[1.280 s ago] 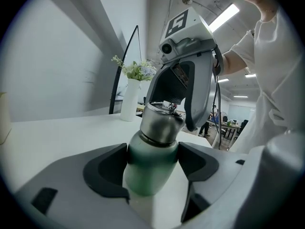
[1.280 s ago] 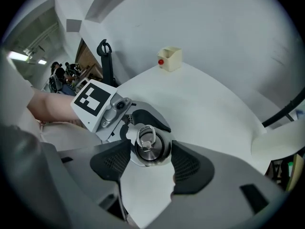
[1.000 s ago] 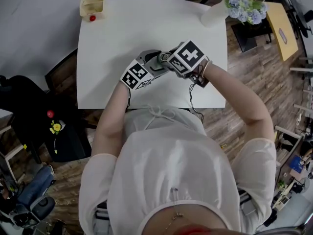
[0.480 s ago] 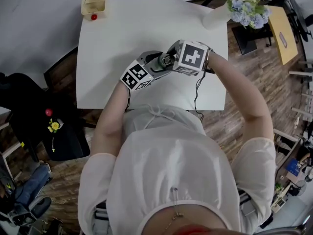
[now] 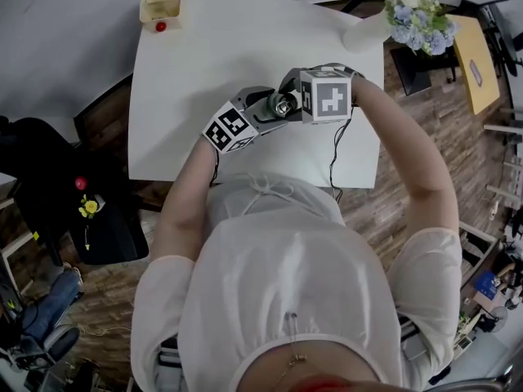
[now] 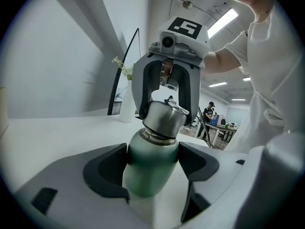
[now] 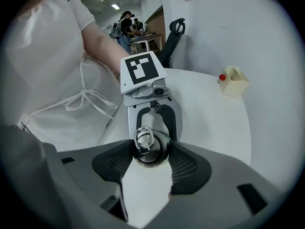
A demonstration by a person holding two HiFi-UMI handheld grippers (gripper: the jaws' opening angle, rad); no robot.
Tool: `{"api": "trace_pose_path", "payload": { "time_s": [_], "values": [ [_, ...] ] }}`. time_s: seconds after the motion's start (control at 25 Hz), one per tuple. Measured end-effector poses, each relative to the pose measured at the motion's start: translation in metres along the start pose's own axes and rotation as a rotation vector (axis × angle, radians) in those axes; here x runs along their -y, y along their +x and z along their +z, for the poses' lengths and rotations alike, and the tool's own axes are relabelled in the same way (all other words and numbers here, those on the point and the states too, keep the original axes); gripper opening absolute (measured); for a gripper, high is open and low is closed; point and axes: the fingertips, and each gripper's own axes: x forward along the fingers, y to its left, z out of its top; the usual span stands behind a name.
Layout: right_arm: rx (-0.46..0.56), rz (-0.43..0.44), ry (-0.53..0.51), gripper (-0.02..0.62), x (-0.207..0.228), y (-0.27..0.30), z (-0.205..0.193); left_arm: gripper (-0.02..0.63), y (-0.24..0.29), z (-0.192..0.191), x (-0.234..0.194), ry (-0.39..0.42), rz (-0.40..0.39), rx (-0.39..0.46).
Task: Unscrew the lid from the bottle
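Over the tabletop [image 5: 204,55], left tongs [image 6: 152,162] clamp the hard, likely slippery steel bottle [image 6: 147,178] by its body and right tongs [image 7: 149,152] clamp its lid [image 7: 157,149], best gripped firmly across its sides

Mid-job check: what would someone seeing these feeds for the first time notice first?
Over the middle of the white table the two grippers meet on one thing: the left gripper clamps the green bottle by its body, and the right gripper grips its steel lid from above. Farther off, a vase of flowers stands at the table's far right corner and a beige box with a red ball beside it at the far left.
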Motion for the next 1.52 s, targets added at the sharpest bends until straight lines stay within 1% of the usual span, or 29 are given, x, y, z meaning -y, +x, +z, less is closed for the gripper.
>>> {"api": "trace_pose_path", "payload": {
  "time_s": [0.16, 0.28, 0.4, 0.56, 0.68, 0.84, 0.92, 1.08, 1.2, 1.28, 1.36, 1.52],
  "values": [
    [-0.014, -0.014, 0.0, 0.245, 0.0, -0.002, -0.002, 0.351, 0.0, -0.002, 0.0, 0.001, 0.002, -0.001],
    [0.024, -0.031, 0.02, 0.245, -0.001, -0.012, 0.001, 0.351, 0.0, -0.002, 0.0, 0.002, 0.004, -0.001],
    [0.052, -0.068, 0.056, 0.245, 0.0, -0.027, -0.005, 0.351, 0.0, -0.002, 0.0, 0.008, 0.009, -0.009],
    [0.08, -0.123, 0.152, 0.245, 0.003, -0.045, -0.025, 0.351, -0.001, -0.001, 0.0, 0.019, 0.012, -0.02],
    [0.085, -0.145, 0.242, 0.245, 0.0, -0.044, -0.048, 0.351, -0.003, -0.001, 0.001, 0.018, 0.013, -0.019],
    [0.077, -0.139, 0.324, 0.245, -0.008, -0.023, -0.079, 0.351, -0.001, 0.0, 0.001, 0.011, 0.017, -0.018],
    [0.092, -0.14, 0.356, 0.245, -0.008, -0.008, -0.091, 0.351, -0.001, 0.0, 0.001, 0.009, 0.021, -0.019],
    [0.142, -0.128, 0.46, 0.245, -0.008, 0.021, -0.102, 0.351, 0.0, 0.002, 0.001, 0.007, 0.029, -0.019],
    [0.146, -0.115, 0.536, 0.245, -0.009, 0.04, -0.105, 0.351, 0.0, 0.002, 0.001, 0.003, 0.029, -0.016],
    [0.151, -0.116, 0.568, 0.245, -0.006, 0.052, -0.107, 0.351, 0.0, 0.002, 0.001, 0.002, 0.032, -0.018],
    [0.171, -0.119, 0.591, 0.245, -0.002, 0.065, -0.111, 0.351, 0.0, 0.0, 0.001, 0.014, 0.04, -0.028],
    [0.192, -0.114, 0.63, 0.247, -0.002, 0.08, -0.112, 0.351, 0.002, -0.004, 0.001, 0.068, 0.055, -0.068]
  ]
}}
